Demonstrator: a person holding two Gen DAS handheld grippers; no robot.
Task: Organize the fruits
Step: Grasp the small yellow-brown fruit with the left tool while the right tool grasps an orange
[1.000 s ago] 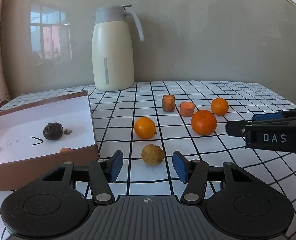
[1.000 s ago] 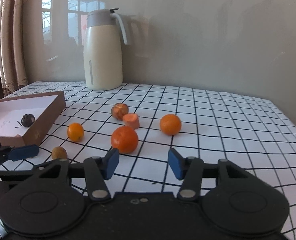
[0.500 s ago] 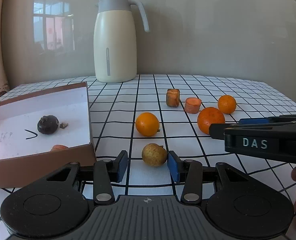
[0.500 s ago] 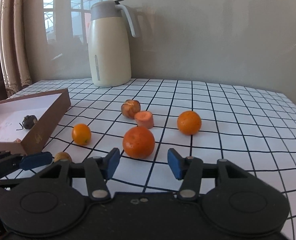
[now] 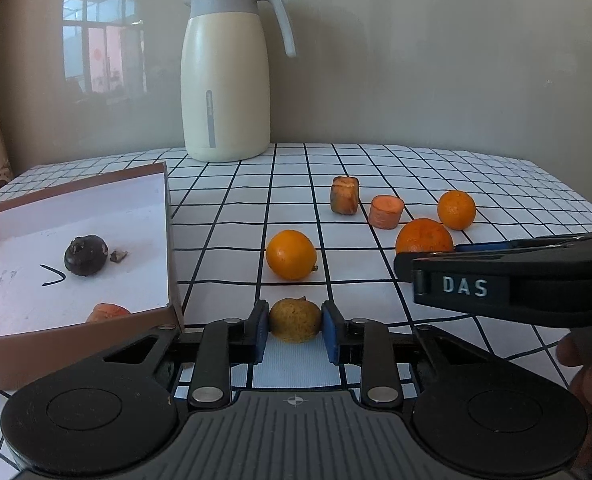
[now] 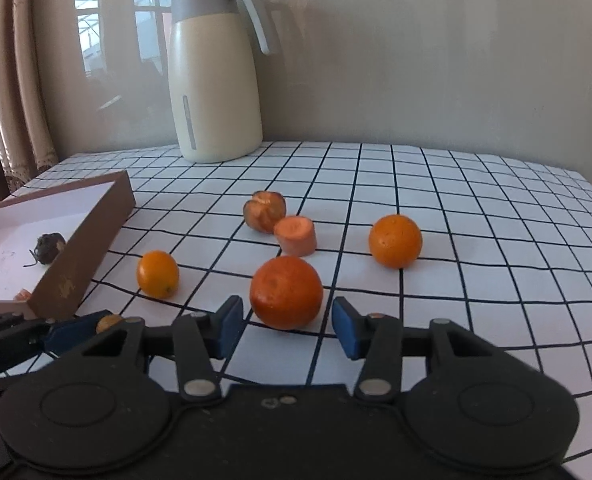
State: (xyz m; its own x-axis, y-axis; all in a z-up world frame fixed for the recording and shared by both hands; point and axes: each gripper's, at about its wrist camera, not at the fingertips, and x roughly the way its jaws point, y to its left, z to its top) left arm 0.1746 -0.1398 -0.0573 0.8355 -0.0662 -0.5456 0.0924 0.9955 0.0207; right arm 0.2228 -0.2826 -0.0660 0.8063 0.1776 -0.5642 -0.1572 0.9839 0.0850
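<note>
My left gripper (image 5: 294,330) is shut on a small yellow-brown fruit (image 5: 294,320) that rests on the table; the fruit also shows in the right wrist view (image 6: 108,323). My right gripper (image 6: 287,326) is open, its blue pads either side of a large orange (image 6: 286,292), not touching it. A smaller orange (image 6: 395,241), a small oval orange (image 6: 157,273), a carrot piece (image 6: 296,235) and a brownish fruit (image 6: 264,211) lie on the checked cloth. A brown box (image 5: 172,240) at the left holds a dark fruit (image 5: 85,255) and an orange piece (image 5: 108,312).
A cream thermos jug (image 5: 224,88) stands at the back near the wall. The table's right edge (image 6: 591,188) lies beyond the fruit. The right gripper's body (image 5: 511,280) crosses the right of the left wrist view, in front of the large orange.
My left gripper moved forward and closed on the yellow-brown fruit. My right gripper advanced until its open pads flank the large orange.
</note>
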